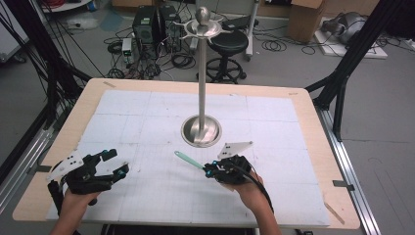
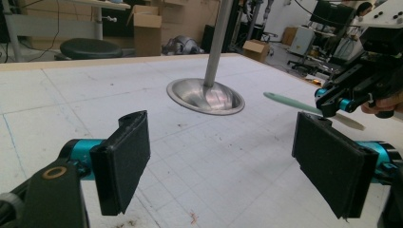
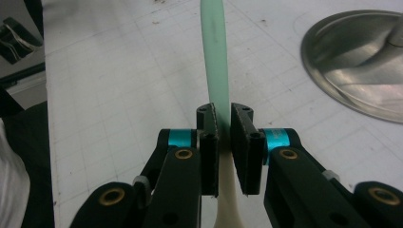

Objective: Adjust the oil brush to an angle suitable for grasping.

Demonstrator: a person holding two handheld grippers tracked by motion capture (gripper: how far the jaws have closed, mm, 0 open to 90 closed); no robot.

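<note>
The right gripper [image 1: 211,170], jaws closed on a green-handled utensil [image 3: 215,57], holds it near the steel stand [image 1: 201,128], probably for hanging; the left gripper [image 2: 228,156] waits wide open, empty.

grey floor [image 1: 381,98] (cable-strewn), black stool [image 1: 228,43], cardboard boxes [image 1: 306,17], computer towers [image 1: 147,24]

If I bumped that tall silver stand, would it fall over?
Probably not easily. The silver stand has a wide dish-shaped base sitting flat on the table, which likely steadies it. But its pole is tall with a ball and ring up top, so a high bump might tip it.
</note>
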